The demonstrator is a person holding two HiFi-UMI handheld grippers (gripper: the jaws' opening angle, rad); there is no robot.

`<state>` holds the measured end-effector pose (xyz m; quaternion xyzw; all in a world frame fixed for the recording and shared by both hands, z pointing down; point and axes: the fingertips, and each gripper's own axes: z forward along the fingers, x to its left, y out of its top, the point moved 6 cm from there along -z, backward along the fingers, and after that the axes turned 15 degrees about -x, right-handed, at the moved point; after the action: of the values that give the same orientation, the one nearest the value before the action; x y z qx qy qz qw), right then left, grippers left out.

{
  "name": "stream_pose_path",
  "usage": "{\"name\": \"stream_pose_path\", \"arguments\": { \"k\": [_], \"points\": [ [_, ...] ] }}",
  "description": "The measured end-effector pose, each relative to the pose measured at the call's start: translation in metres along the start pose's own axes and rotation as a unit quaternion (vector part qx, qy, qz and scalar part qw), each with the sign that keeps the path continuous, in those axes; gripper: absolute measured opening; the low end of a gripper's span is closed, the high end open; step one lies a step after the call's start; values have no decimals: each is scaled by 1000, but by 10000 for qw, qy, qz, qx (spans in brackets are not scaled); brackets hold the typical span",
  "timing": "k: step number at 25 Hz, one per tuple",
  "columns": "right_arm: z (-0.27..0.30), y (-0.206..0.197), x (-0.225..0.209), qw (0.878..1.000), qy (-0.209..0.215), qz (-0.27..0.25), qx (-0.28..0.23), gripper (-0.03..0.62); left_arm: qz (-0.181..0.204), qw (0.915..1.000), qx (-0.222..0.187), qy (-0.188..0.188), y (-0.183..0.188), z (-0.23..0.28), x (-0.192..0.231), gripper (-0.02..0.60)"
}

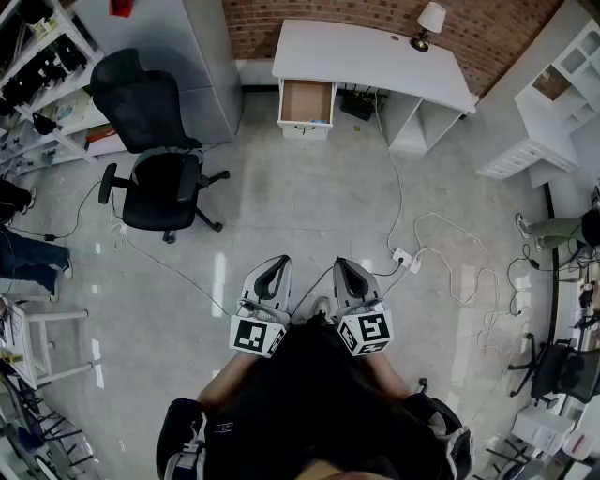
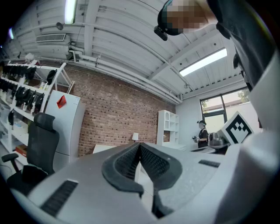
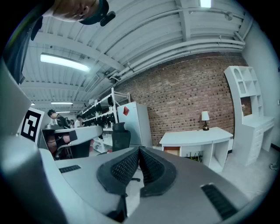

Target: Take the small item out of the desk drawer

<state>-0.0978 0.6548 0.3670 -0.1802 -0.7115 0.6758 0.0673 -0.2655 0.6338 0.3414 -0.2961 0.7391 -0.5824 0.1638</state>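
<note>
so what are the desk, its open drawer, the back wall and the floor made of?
Desk: smooth matte white, probably painted or laminated board.
Drawer: white front, bare brown inside, looks like unfinished wood or fibreboard.
Back wall: exposed red-brown brick, mortar lines visible.
Floor: pale, glossy, reflects ceiling lights; likely polished tile or sealed concrete.

Lower centre of frame: my black top [image 1: 309, 403], my grey left gripper [image 1: 277, 263] and right gripper [image 1: 343, 264], each with a black-and-white marker cube [image 1: 257, 336] and black ribbed pads [image 2: 127, 164].
</note>
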Motion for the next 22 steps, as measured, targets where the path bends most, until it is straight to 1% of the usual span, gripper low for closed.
{"name": "stream_pose_path", "arguments": {
  "k": [12,18,22],
  "points": [
    [1,-1,-10,10000,43,78,-31,25,3,9999,96,-46,-9,10,-6,9],
    [-5,1,-35,9999,48,119,-62,26,1,9999,128,-32,-19,29,-23,9],
    [-9,1,-60,9998,149,91,-38,26,20,9999,160,41,-32,47,-39,9]
  ]
}}
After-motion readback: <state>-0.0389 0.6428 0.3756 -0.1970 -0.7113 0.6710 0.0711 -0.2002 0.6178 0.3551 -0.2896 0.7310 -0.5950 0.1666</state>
